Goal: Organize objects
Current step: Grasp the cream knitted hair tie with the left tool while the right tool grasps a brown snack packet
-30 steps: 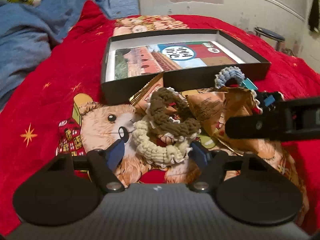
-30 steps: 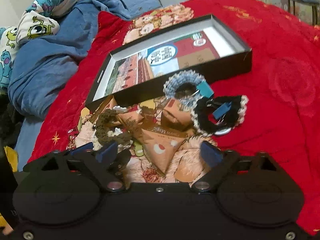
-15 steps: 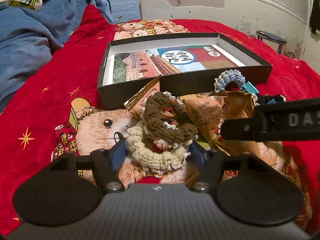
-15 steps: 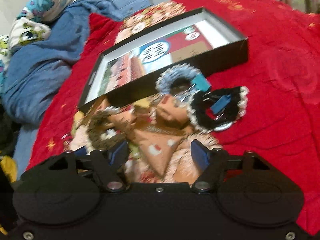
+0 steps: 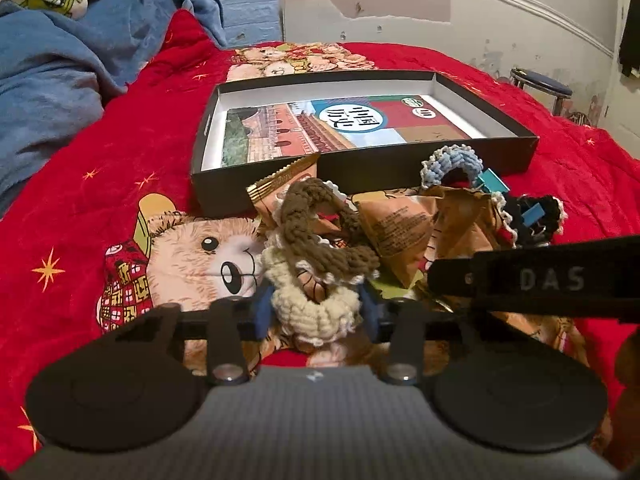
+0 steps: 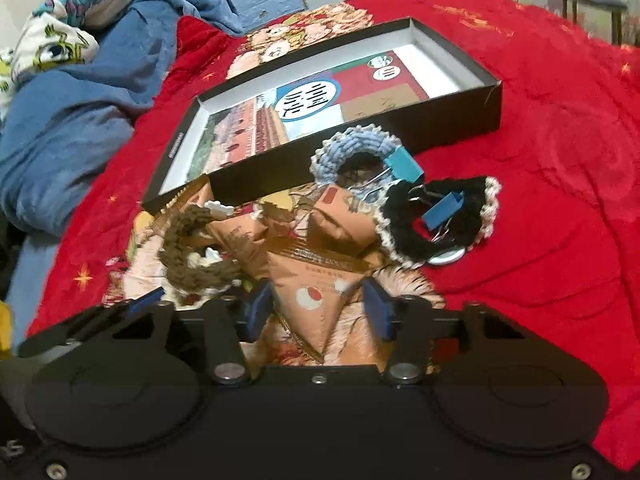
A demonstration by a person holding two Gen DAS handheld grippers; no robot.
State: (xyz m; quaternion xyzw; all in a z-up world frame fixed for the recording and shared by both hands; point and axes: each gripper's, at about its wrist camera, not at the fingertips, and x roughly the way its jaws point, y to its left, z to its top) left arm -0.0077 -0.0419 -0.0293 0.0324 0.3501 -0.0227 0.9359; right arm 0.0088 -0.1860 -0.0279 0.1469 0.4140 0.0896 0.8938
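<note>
I am closing my left gripper (image 5: 316, 312) around the cream crocheted scrunchie (image 5: 314, 314); its blue pads are sitting at either flank of the ring and seem to be touching the yarn, though I cannot tell how firmly they are pressing. The brown crocheted scrunchie (image 5: 320, 236) is lying on top of the cream one, leaning toward the box. I am closing my right gripper (image 6: 318, 312) on a triangular orange snack packet (image 6: 316, 292); the packet's lower point is hanging between the pads, and both pads are meeting its edges. More packets of the same kind are lying heaped behind it; the blue crocheted scrunchie (image 6: 352, 152) is resting against the front wall of the open black box (image 6: 448, 120), with a teal binder clip (image 6: 404, 166) beside it; the black scrunchie (image 6: 440, 220) with a pale trim is lying just right of the packets, a blue binder clip (image 6: 444, 206) on top of it. A printed booklet (image 5: 340, 128) is lying flat inside the box; everything is sitting on a red bear-print blanket (image 5: 100, 184); a blue quilt (image 5: 48, 80) is bunched at the far left.
</note>
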